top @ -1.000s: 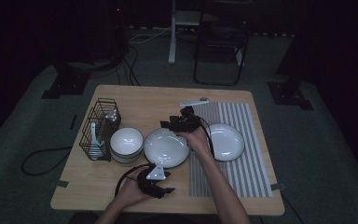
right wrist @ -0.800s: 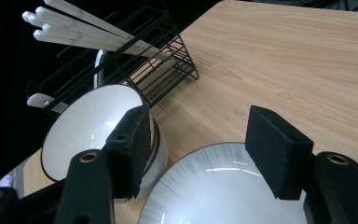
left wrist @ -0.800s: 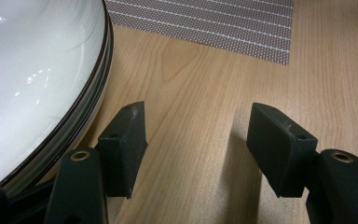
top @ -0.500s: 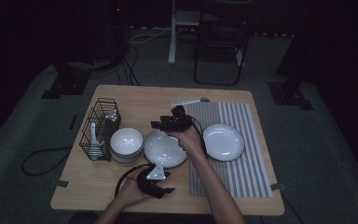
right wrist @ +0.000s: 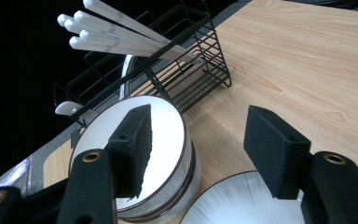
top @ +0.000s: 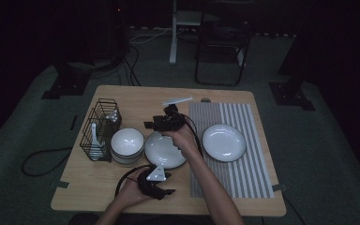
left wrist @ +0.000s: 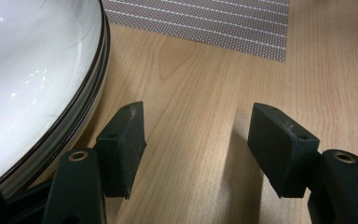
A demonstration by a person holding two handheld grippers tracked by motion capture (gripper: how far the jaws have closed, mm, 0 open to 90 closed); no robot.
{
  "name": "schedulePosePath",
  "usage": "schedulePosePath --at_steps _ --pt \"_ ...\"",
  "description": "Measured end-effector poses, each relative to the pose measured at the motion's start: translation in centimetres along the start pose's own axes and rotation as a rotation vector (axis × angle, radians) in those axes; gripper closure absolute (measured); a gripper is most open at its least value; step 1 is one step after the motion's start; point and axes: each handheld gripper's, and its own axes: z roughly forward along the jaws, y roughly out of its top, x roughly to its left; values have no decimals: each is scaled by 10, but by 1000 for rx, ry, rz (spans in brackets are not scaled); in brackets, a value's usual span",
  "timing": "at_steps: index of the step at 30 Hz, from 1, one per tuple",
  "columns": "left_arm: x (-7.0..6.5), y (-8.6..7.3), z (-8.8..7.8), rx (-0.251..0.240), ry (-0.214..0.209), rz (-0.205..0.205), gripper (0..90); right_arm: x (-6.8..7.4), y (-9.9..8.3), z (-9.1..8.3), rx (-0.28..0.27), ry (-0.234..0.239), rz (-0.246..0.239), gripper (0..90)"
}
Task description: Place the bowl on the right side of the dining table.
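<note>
The person's right claw [top: 157, 124] hangs over the far rim of the plate stack [top: 165, 150] in the middle of the desk [top: 136, 98], pointed toward the bowls [top: 127, 143]. Its jaws stand apart with nothing between them — they have just been closing a little, yet the pads grip only air. In the right gripper view the near edge of the top plate [right wrist: 242, 200] lies below the jaws, and the stacked bowls [right wrist: 163, 140], white with a dark rim, sit just beyond it, touching nothing of the claw.

Behind the bowls stands a black wire rack [right wrist: 186, 70] with white utensil handles [right wrist: 116, 32] leaning out of it; in the high view the rack [top: 98, 129] sits just beside the bowls at the desk's left.

The left claw [top: 168, 183] rests low at the near edge of the desk, in front of the plate stack. Its jaws are wide and empty — bare wood shows between the pads [left wrist: 121, 140] in the left gripper view, and the dark-rimmed stack of plates [left wrist: 32, 88] curves past just beside the left-hand jaw without touching it.

To the right lies a striped mat [top: 243, 178] carrying a single white plate [top: 223, 142], well apart from both claws. A thin white utensil [top: 177, 100] lies on the wood at the far side, near the mat's corner.
</note>
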Motion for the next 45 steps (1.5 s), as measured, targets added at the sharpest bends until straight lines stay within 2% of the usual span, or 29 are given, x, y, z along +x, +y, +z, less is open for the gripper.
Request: schedulePosePath --at_steps 9,18,20,26,29,35,40,45 --pt "0 -2 -1 -2 -12 8 371 2 0 12 35 7 -13 430" --pt "1 -2 -2 -2 -15 11 370 0 -2 33 90 21 -11 433" --pt "1 -2 -2 -2 -15 11 370 0 -3 38 100 29 -8 467" --pt "1 -2 -2 -1 -16 11 370 -2 -7 53 142 40 2 493" --pt "1 -2 -2 -2 -15 12 370 -3 -9 61 161 65 20 523" --pt "1 -2 -2 -4 -15 10 370 -4 -14 73 203 55 25 561" --pt "1 -2 -2 -4 -14 10 370 -3 -16 79 223 43 4 587" --pt "1 -2 -2 -4 -14 11 370 0 -18 84 232 37 -5 688"
